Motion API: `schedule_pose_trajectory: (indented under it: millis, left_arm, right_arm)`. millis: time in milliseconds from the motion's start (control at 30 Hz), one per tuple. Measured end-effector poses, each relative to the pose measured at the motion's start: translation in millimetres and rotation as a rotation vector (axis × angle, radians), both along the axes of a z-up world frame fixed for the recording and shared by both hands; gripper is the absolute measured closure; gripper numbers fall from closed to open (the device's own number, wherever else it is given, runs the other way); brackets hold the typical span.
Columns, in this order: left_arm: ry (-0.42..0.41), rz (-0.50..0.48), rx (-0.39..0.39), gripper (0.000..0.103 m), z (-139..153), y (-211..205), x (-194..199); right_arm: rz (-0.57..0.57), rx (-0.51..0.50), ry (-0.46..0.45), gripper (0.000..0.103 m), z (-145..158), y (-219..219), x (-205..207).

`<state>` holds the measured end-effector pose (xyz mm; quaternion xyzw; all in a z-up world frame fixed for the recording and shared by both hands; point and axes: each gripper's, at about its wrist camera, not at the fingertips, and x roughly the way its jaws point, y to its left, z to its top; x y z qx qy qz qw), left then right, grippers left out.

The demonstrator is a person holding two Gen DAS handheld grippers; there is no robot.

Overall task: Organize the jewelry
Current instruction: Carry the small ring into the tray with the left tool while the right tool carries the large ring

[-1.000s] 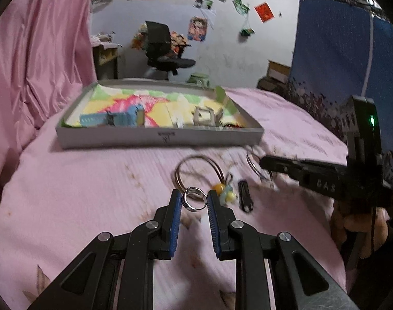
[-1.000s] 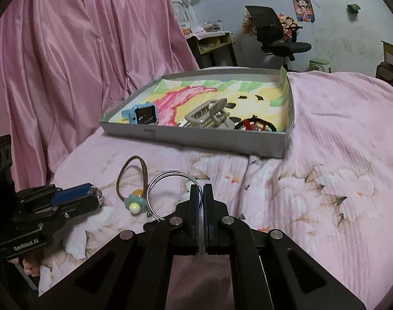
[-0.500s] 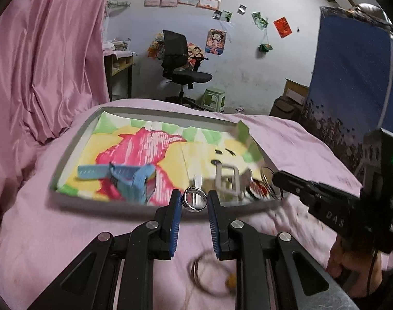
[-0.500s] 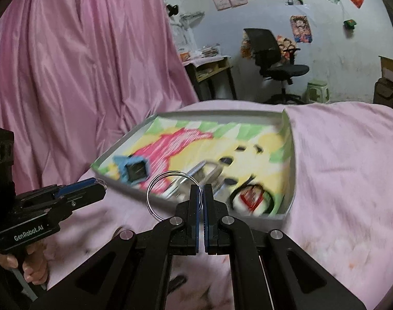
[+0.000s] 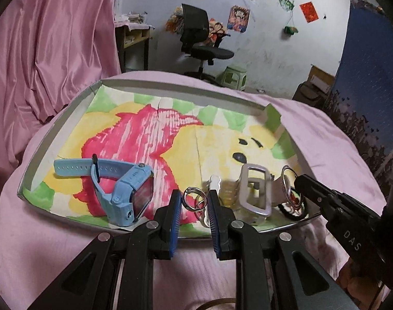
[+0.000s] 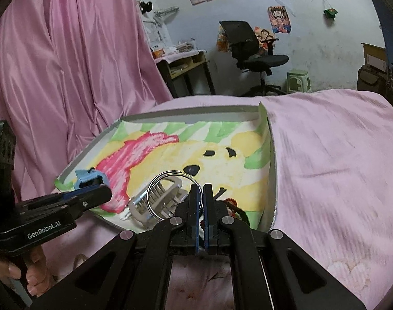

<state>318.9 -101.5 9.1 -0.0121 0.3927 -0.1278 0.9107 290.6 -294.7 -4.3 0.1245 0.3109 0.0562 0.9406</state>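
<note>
left claw (image 5: 194,204) tilted down, gripping ring (image 5: 194,202)

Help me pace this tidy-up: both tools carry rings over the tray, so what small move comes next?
Probably lower the left tool a little and open it. Its small silver ring already hangs over the tray, beside the blue watch. The right tool, shut on the large ring, can follow.

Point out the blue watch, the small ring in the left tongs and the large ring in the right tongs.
blue watch (image 5: 134,193), left wrist view, on its case.
small ring (image 5: 194,198), left wrist view, on its band.
large ring (image 6: 155,184), right wrist view, on its left rim.
</note>
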Motion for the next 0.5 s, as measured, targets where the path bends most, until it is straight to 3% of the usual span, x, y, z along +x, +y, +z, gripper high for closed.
schedule_pose_trajectory:
  millis: [300,500]
  left_arm:
    - [0.019,-0.002,0.016,0.083,-2.6,-2.6,2.9]
    - [0.015,0.000,-0.013,0.083,-1.4,0.4,1.7]
  right_arm:
    - [0.002,-0.003,0.044,0.100,-10.9,1.4,5.1]
    - [0.000,-0.004,0.044,0.100,-11.1,2.1,5.1]
